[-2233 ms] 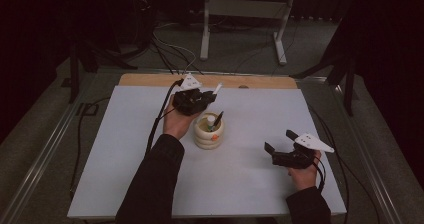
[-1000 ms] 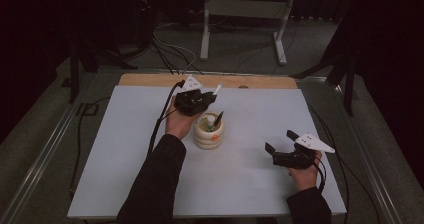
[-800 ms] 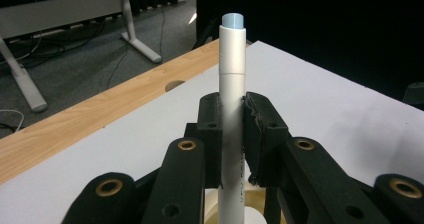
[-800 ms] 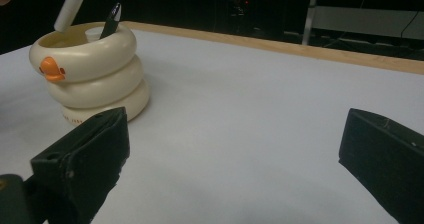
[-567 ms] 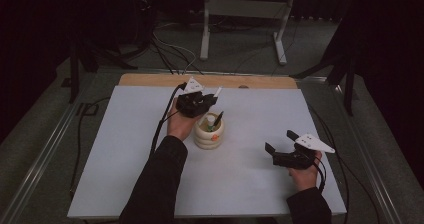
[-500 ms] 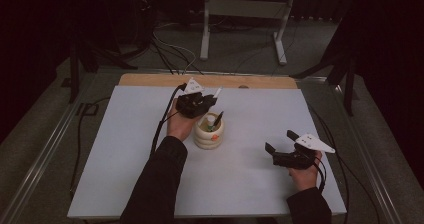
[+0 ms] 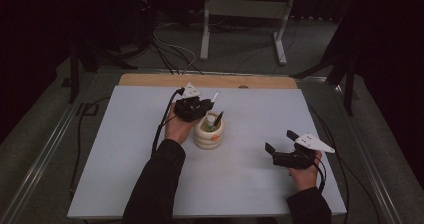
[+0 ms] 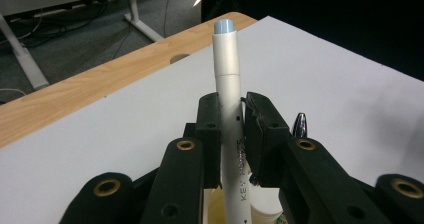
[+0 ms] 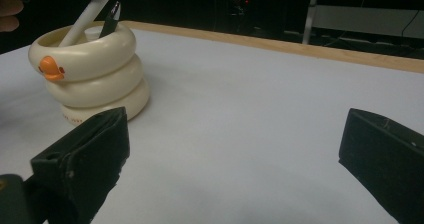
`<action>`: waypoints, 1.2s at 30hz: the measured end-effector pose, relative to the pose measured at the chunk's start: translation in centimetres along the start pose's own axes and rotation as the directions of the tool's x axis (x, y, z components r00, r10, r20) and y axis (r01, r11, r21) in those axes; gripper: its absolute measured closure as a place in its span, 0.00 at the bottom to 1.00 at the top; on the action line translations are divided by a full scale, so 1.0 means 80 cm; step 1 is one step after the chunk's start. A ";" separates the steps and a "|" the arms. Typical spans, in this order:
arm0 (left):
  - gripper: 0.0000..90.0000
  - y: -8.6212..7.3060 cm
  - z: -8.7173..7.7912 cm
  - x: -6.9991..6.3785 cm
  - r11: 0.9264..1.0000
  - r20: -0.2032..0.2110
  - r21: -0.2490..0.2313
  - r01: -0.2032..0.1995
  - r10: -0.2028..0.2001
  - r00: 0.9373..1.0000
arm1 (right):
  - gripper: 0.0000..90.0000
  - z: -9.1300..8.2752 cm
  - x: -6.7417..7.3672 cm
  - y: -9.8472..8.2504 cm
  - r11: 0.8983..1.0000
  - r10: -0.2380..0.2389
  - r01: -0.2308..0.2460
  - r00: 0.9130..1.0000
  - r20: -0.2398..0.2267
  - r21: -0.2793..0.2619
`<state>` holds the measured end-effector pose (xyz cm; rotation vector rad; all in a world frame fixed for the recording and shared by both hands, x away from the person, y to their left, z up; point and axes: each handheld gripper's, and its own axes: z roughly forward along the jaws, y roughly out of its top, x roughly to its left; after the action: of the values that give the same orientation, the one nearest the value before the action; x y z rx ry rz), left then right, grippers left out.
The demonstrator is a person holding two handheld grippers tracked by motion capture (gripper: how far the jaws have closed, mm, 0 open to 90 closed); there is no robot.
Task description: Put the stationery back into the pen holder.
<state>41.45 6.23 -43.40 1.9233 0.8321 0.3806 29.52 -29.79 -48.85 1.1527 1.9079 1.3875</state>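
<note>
Left gripper view looks straight along a white marker [image 8: 231, 119], a smooth round barrel with a pale blue end cap and grey lettering, pinched between the two black pads of the left gripper [image 8: 231, 126]; its lower end goes down into a cream holder [image 8: 265, 211] at the bottom edge. Beside it the dark glossy tip of a pen [image 8: 299, 125] sticks up. High view places this gripper [image 7: 206, 103] just above the holder [image 7: 209, 132], near the middle of the white table [image 7: 125, 149], with the marker [image 7: 214, 98] slanting up from the pot. Right gripper view gives the holder [image 9: 90, 74] its shape: three stacked, rounded rings of glossy cream material with a small orange beak on the top ring, the marker [image 9: 90, 16] and the dark pen [image 9: 110, 19] leaning inside it. The right gripper [image 9: 235, 149] has its matte black jaws spread wide, nothing between them, over bare table well apart from the holder. A strip of light wood [image 7: 210, 80] edges the table's far side.
</note>
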 end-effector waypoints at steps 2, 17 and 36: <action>0.87 -0.001 0.001 0.000 1.000 0.001 0.004 0.002 -0.002 1.000 | 0.00 0.000 0.000 0.000 1.000 0.000 0.000 1.000 -0.001 0.000; 0.89 -0.007 0.007 -0.003 1.000 -0.003 0.020 -0.010 0.010 1.000 | 0.00 0.000 -0.001 0.000 1.000 0.002 -0.002 1.000 0.001 -0.001; 0.83 -0.012 0.027 0.008 0.994 0.034 0.064 0.088 -0.090 0.995 | 0.00 0.000 -0.002 -0.001 1.000 0.006 -0.006 1.000 0.001 0.002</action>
<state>42.77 5.53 -45.32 1.9371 0.9110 0.2672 29.59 -29.91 -48.92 1.1605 1.9073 1.3879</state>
